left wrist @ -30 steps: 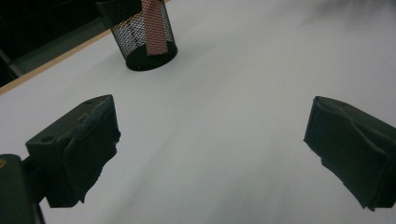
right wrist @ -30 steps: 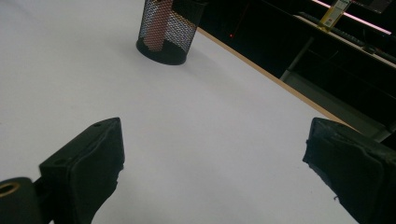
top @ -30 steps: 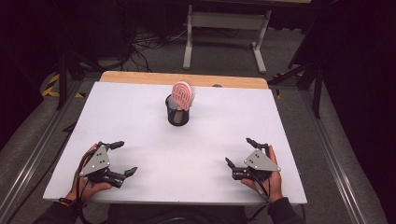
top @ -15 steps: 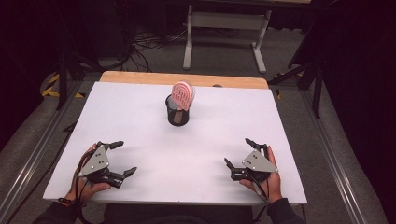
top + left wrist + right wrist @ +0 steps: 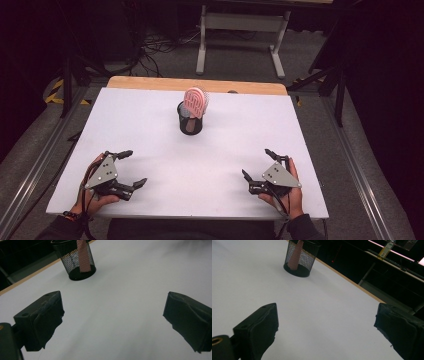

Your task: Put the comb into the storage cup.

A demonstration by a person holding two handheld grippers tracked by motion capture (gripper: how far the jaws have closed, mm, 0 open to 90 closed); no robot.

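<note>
1. High view: white table [image 5: 150,125] with a wood strip along its far edge. A black mesh cup [image 5: 190,120] stands upright at far centre, well apart from both grippers. A pink brush [image 5: 195,101] with a ridged swirl pattern sticks up out of the cup and leans slightly right. No readable writing on either.
2. High view: left gripper [image 5: 128,168] at the near left, held in a hand [image 5: 95,202], jaws spread wide, nothing between them. Grey three-cornered plate on top.
3. High view: right gripper [image 5: 257,164] at the near right, held in a hand [image 5: 287,197], jaws spread wide, empty. Both sit low over the table; contact can't be told.
4. Left gripper view: left gripper [image 5: 112,315], both black jaws far apart at the frame's sides, bare white table between them. The mesh cup [image 5: 75,261] is far ahead, upper left, with the brush's pink handle [image 5: 83,257] seen through the mesh. No label legible.
5. Right gripper view: right gripper [image 5: 325,323], jaws wide apart, gripping nothing. The mesh cup [image 5: 300,258] is far ahead at upper left, pink handle [image 5: 295,255] inside. Past the table's far edge, in the dark, a bottle [image 5: 386,247] with a yellowish label stands on a desk; its text is too small to read.
</note>
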